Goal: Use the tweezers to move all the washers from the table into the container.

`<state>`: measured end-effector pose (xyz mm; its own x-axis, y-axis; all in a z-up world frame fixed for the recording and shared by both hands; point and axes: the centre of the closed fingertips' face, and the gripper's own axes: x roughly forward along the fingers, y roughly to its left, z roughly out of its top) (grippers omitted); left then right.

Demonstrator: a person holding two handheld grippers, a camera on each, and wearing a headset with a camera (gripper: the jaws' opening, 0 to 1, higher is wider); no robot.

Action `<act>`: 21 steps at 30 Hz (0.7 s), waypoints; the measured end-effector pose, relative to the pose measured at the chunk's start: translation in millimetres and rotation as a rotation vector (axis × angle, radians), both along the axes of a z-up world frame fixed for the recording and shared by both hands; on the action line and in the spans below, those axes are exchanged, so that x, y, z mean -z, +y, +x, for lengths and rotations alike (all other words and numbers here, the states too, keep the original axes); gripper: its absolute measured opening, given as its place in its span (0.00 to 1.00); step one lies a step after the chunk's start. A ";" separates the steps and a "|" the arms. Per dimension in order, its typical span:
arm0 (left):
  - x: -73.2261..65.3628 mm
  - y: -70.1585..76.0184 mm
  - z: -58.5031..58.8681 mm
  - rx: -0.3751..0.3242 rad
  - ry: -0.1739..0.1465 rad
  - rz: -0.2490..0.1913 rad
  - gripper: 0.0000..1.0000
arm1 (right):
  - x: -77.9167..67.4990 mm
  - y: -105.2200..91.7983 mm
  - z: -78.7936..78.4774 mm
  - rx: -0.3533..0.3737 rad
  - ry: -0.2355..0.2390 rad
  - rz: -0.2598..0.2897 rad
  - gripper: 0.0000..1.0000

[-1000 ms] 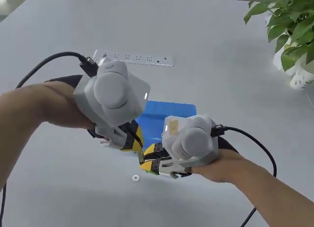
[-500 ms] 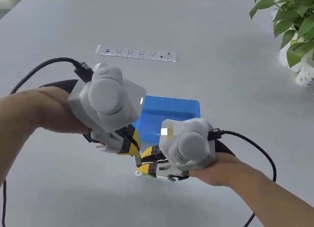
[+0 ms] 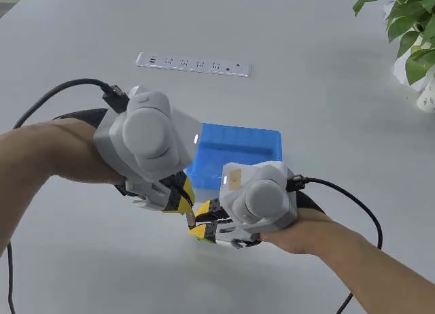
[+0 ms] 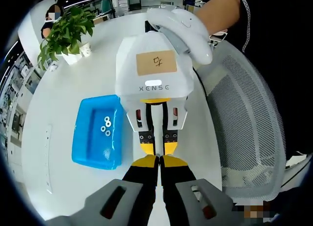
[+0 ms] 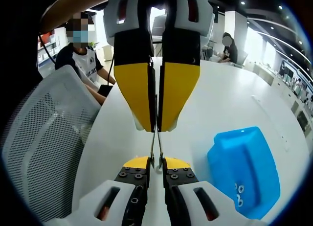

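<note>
Over the white table (image 3: 326, 103), my left gripper (image 3: 184, 194) and right gripper (image 3: 202, 223) meet tip to tip beside the near left corner of the blue container (image 3: 238, 147). In the right gripper view, thin metal tweezers (image 5: 155, 146) run from the left gripper's shut yellow jaws down between my right gripper's (image 5: 156, 166) own jaws, which are closed on the prongs. In the left gripper view my left gripper (image 4: 157, 160) is shut, facing the right gripper (image 4: 157, 146). Three washers (image 4: 105, 127) lie inside the container (image 4: 90, 147); the washers (image 5: 239, 194) show there in the right gripper view too.
A white power strip (image 3: 194, 64) lies at the far side of the table. A potted plant (image 3: 408, 35) stands at the back right. A mesh chair (image 4: 244, 118) sits at the table's edge. Cables trail from both grippers.
The two grippers have stayed tip to tip and come down over the spot where a loose washer lay on the table; the jaws now hide it. The head camera has shifted.
</note>
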<state>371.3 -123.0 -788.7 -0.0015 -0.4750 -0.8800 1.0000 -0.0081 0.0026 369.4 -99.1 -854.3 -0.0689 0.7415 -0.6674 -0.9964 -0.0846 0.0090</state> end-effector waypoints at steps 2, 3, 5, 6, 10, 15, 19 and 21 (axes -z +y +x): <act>1.2 0.0 -0.2 0.002 0.001 0.001 0.05 | 0.9 0.2 -0.3 -0.001 0.001 -0.001 0.11; 2.0 0.1 -0.2 0.002 0.001 0.001 0.05 | 1.8 0.3 -0.6 -0.002 0.002 -0.002 0.11; 3.1 0.2 -0.2 0.001 0.002 0.000 0.05 | 3.0 0.1 -0.5 -0.003 0.001 -0.005 0.11; 3.3 0.2 -0.2 0.000 0.002 -0.001 0.05 | 3.1 0.0 -0.7 -0.003 0.003 -0.005 0.11; 4.3 0.5 0.1 -0.004 0.004 -0.003 0.05 | 4.1 0.0 -0.5 -0.003 0.007 -0.005 0.12; 6.7 0.1 0.1 -0.001 0.007 0.000 0.05 | 6.7 0.0 -0.4 -0.006 0.006 -0.010 0.12; 7.2 -1.3 1.2 -0.001 0.007 -0.004 0.05 | 7.6 -0.5 -0.3 -0.006 0.007 -0.010 0.12; 7.1 -1.8 1.3 0.000 0.008 -0.005 0.05 | 7.9 -1.2 0.0 -0.004 0.009 -0.010 0.12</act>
